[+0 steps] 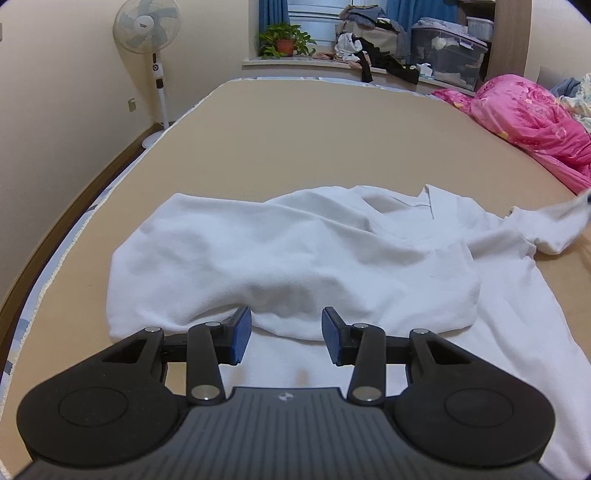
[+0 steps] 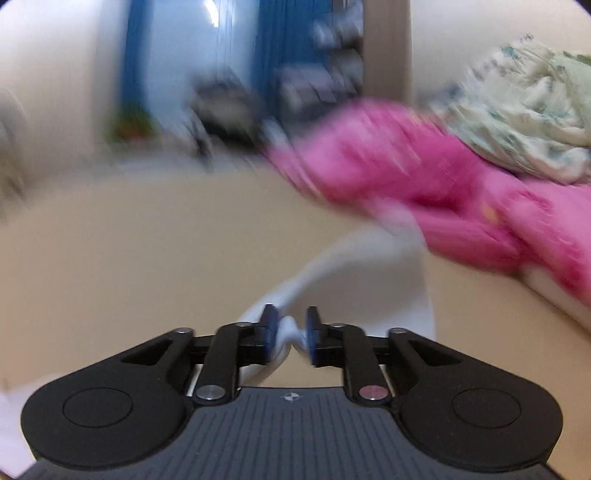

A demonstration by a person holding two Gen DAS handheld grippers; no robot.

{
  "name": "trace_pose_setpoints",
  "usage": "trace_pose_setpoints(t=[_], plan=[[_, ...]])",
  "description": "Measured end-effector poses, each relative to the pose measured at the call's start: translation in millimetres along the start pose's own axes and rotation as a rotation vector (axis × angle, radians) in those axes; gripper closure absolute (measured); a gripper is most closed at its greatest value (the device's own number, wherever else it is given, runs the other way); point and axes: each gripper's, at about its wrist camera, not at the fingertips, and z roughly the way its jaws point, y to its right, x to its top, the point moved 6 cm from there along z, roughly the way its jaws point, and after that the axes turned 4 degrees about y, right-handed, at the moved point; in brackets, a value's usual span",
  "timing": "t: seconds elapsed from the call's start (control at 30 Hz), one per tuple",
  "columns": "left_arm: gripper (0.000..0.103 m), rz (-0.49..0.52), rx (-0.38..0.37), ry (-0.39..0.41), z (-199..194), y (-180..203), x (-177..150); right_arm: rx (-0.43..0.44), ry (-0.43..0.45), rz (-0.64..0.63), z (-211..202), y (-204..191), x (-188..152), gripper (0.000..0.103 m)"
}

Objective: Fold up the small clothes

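A white collared shirt [image 1: 295, 254] lies rumpled on the tan bed [image 1: 295, 136], one side folded over the body. My left gripper [image 1: 287, 334] is open and empty, low at the shirt's near folded edge, its blue pads [image 1: 242, 334] either side of the cloth fold without holding it. My right gripper [image 2: 290, 334] is shut on the white sleeve [image 2: 332, 266], which trails up and away from the fingers. That view is blurred by motion. In the left wrist view the lifted sleeve [image 1: 554, 221] stretches off to the right edge.
A pink quilt [image 1: 532, 118] lies along the bed's right side, with a pale floral blanket [image 2: 524, 110] behind it. A standing fan [image 1: 147, 33] is at the far left wall. A windowsill holds a plant [image 1: 284, 40], clothes and a storage bin [image 1: 447, 55].
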Motion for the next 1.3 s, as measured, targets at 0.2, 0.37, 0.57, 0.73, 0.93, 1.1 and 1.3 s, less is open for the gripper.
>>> trace_pose_setpoints(t=[0.2,0.37,0.57,0.73,0.93,1.1,1.3], plan=[[0.056,-0.004,-0.008,0.011,-5,0,1,0.002,-0.041,0.386,20,50,-27,0.072],[0.056,-0.003,-0.004,0.013,-5,-1,1,-0.072,-0.198,0.604,38,73,-78,0.064],[0.054,0.003,0.002,0.005,-3,1,0,-0.052,-0.146,0.518,43,59,-88,0.090],[0.054,0.004,0.006,0.004,-2,-1,0,-0.275,-0.081,0.574,41,100,-75,0.101],[0.054,-0.016,-0.030,0.007,-1,1,1,-0.288,-0.075,0.535,41,99,-69,0.095],[0.045,0.032,-0.147,0.005,5,35,-1,-0.207,0.066,0.452,-17,62,-29,0.071],[0.035,0.227,-0.253,0.028,33,95,-9,0.197,0.059,0.421,-99,-20,8,0.067]])
